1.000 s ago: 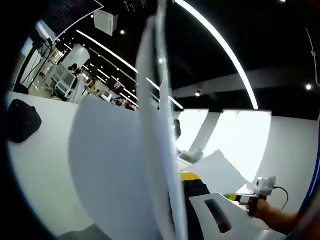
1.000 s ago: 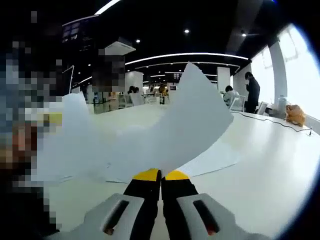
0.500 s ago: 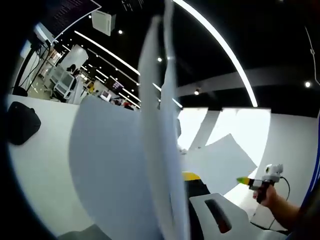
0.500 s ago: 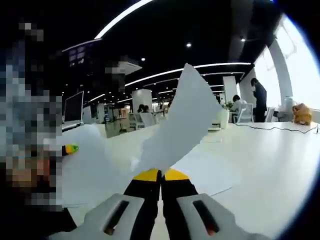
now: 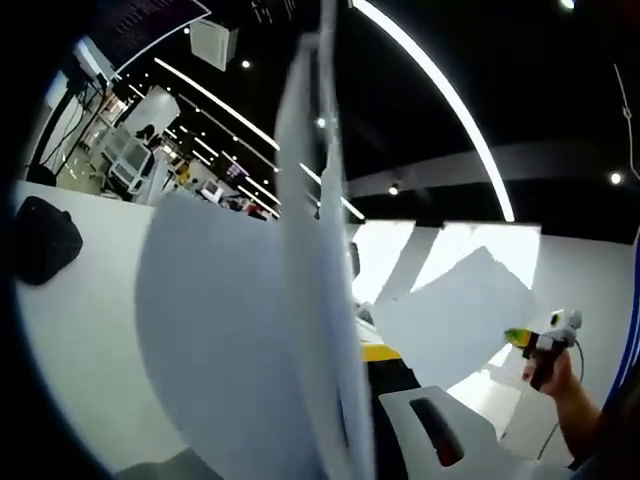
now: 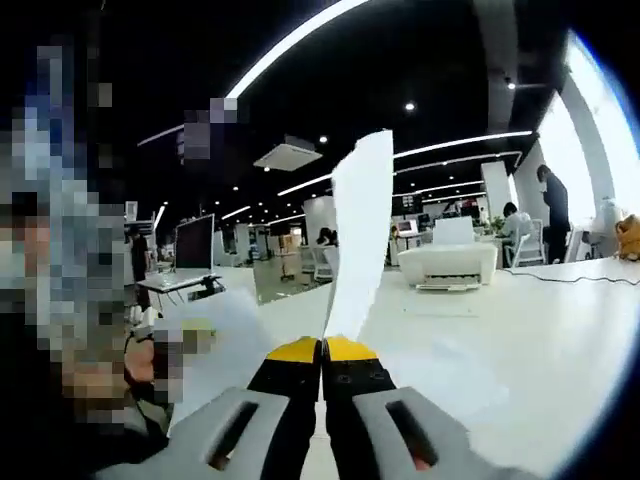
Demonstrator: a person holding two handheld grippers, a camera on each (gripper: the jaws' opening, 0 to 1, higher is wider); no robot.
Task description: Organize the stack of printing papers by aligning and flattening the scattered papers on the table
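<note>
The broad white worktop (image 5: 90,330) spreads out beyond both tools, under a dark ceiling crossed by long curved light strips (image 5: 440,95). Straight ahead of the left hand-held gripper (image 5: 372,352), a stack of white printing paper sheets (image 5: 240,340) stands nearly on edge and blocks most of what lies past it; its jaws are largely hidden behind those sheets, so I cannot tell whether they are clenched. Off to that tool's left a black bag (image 5: 45,240) sits on the worktop. To its right, the right hand-held gripper (image 5: 540,335) is held up in a person's hand (image 5: 552,372), with a single white sheet (image 5: 450,310) raised from it.

In the right gripper view, the right hand-held gripper (image 6: 322,349) has its yellow-tipped jaws pressed together on the lower edge of that sheet, which rises almost edge-on ahead. More white paper (image 6: 225,345) lies low to its left. Far ahead sit a white sofa (image 6: 448,264) and a dark monitor (image 6: 194,243).
</note>
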